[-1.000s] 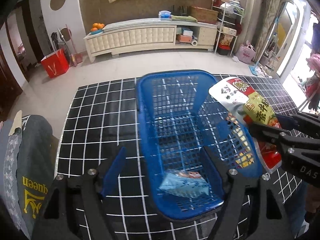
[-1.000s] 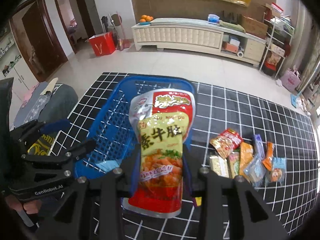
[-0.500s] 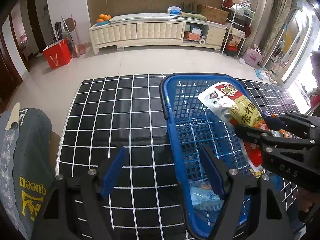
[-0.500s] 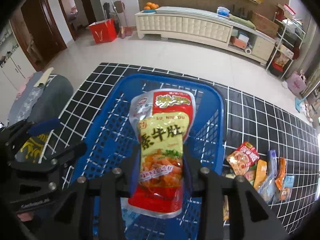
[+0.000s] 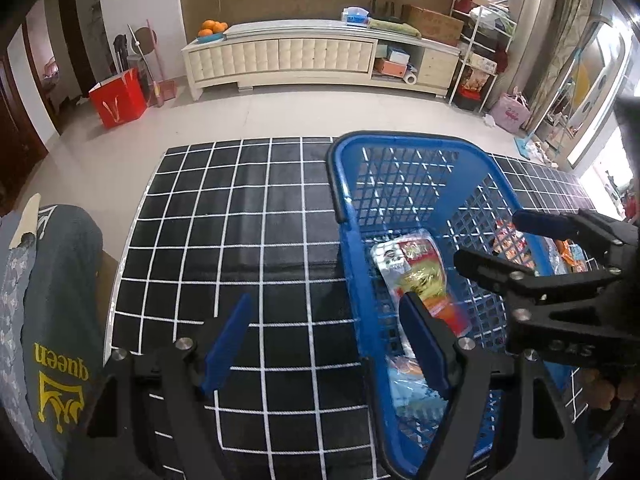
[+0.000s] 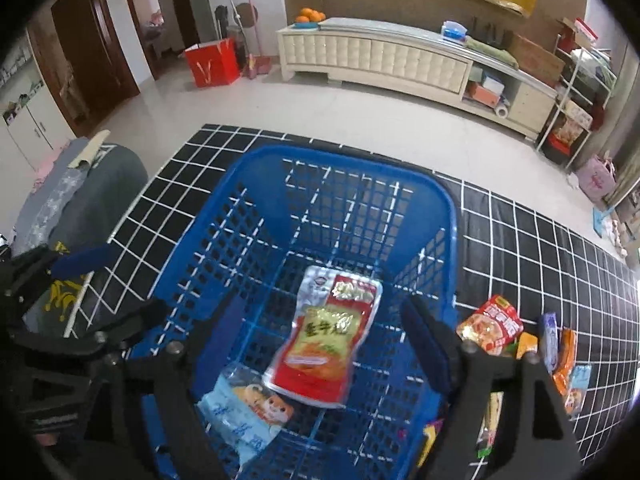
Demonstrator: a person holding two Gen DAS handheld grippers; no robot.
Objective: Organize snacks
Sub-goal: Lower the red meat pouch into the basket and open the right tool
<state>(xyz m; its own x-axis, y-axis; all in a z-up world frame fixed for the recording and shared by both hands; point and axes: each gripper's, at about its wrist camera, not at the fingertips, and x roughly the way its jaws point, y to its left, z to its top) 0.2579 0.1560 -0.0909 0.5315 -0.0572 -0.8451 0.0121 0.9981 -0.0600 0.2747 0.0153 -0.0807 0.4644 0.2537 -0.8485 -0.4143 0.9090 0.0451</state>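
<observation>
Now that the right tongs [image 6: 320, 332] have just opened wide and stand empty, the red pouch [image 6: 325, 336] lies in the blue basket [image 6: 256, 184] beside a pale packet [image 6: 244, 408]. Left tongs [image 5: 324, 344] hang open, empty. More snacks [image 6: 556, 348] wait on the mat beyond.

Blue basket [image 6: 450, 216], black white-gridded mat [image 5: 240, 232], red-yellow snack pouch [image 6: 324, 340]

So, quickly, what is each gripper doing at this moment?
Left gripper: open, holding nothing.
Right gripper: jaws just opened, empty; red and yellow pouch lies in the basket.
</observation>
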